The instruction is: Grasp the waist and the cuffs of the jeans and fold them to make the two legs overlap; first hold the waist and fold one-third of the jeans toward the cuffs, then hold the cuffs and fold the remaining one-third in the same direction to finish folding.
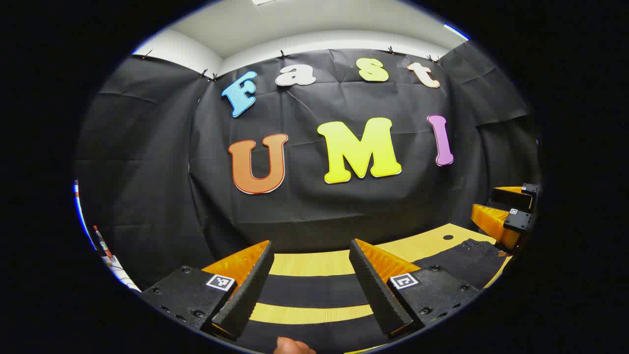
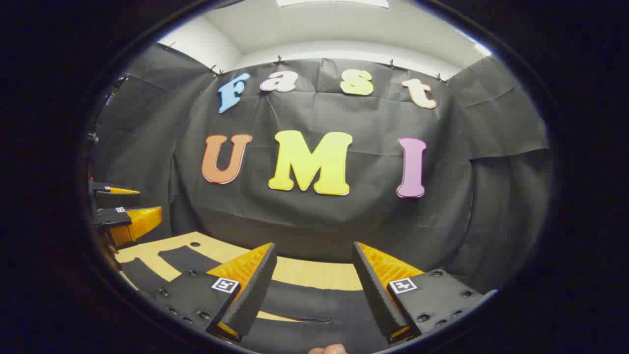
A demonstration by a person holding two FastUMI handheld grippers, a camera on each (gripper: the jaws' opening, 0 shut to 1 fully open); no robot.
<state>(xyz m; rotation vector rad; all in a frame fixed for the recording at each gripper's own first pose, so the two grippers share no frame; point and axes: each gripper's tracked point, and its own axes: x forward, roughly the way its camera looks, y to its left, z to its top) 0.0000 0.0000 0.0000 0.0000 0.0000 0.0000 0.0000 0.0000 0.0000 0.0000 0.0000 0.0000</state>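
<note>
Both grippers hang with jaws spread, empty, above dark jeans laid flat on a pale wooden table.

Left gripper view: left gripper [image 1: 314,290] gapes over two dark jeans [image 1: 314,291] legs with strips of table [image 1: 309,263] between; the waist end reaches right toward the other gripper, cut off at the edge. Right gripper view: right gripper [image 2: 314,290] gapes over the jeans [image 2: 314,305]; folds and seams are hard to make out.

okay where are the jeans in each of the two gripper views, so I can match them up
Left gripper view: the jeans lie as dark bands across the bottom, between the open fingers, running to the lower right.
Right gripper view: the jeans lie along the bottom, with legs reaching to the lower left.
Shared landmark: the light wooden table under them.
</note>
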